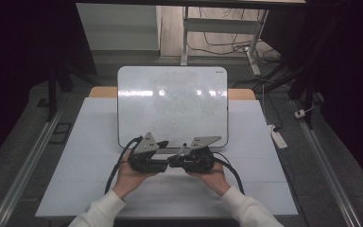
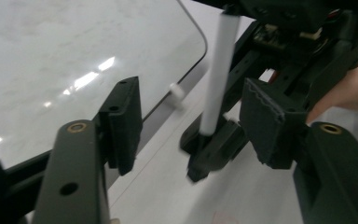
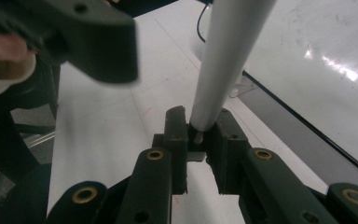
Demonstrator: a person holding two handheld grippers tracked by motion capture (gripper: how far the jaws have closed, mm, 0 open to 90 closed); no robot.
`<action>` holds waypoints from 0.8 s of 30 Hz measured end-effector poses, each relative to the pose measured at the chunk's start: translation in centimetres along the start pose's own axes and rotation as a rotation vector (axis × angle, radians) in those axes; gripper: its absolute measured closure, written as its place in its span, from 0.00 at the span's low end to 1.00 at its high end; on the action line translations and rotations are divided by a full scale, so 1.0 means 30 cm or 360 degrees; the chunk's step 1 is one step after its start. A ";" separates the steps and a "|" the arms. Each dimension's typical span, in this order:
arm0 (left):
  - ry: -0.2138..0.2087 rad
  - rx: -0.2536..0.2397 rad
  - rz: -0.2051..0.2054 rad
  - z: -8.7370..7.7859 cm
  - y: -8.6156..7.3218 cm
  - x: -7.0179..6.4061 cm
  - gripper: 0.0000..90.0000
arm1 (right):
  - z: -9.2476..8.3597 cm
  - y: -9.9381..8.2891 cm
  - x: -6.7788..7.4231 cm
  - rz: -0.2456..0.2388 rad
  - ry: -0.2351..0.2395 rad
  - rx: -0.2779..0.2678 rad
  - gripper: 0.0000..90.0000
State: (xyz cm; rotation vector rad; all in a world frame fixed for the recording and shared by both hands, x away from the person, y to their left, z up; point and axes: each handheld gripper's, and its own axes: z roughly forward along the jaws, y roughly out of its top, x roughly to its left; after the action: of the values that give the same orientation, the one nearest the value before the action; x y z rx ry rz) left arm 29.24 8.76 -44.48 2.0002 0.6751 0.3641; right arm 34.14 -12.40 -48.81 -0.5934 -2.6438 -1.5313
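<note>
Two grippers meet near the front edge of the whiteboard in the high view. The left gripper sits at about 7 o'clock from the board's middle, the right gripper at about 5 o'clock, their tips almost touching above the white table. A hand in a white sleeve holds the left one.

In the left gripper view, the left gripper has its jaws standing apart, with the white pen between them but clear of both pads. The pen runs from 12 o'clock down toward the middle, its lower end set in the right gripper, whose black jaws are closed on it. The whiteboard lies at 10 o'clock.

In the right gripper view, the right gripper has its jaws drawn together on the pen, which rises toward 12 o'clock as a pale grey shaft. One blurred jaw of the left gripper hangs at 10 o'clock. The whiteboard shows at 2 o'clock, the table below.
</note>
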 end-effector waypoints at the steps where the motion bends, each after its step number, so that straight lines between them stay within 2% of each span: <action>1: -0.0006 0.0000 0.0008 0.009 0.005 -0.003 0.50 | 0.001 0.000 0.000 0.0002 0.0001 0.0001 0.86; 5: -0.0030 -0.0013 0.0029 0.035 0.016 -0.010 0.63 | 0.003 -0.003 0.002 0.0011 0.0008 0.0007 0.86; 13: -0.0063 -0.0005 0.0061 0.046 0.015 -0.012 0.89 | 0.004 -0.002 0.004 0.0018 0.0013 0.0008 0.86; 24: -0.0067 -0.0003 0.0047 0.028 0.013 -0.005 0.91 | 0.006 -0.005 0.009 0.0024 0.0019 -0.0002 0.86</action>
State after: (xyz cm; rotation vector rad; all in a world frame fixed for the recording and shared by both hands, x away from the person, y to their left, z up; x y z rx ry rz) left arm 29.67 7.95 -44.55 2.0121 0.6193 0.3388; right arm 33.87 -12.23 -48.99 -0.6012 -2.6238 -1.5282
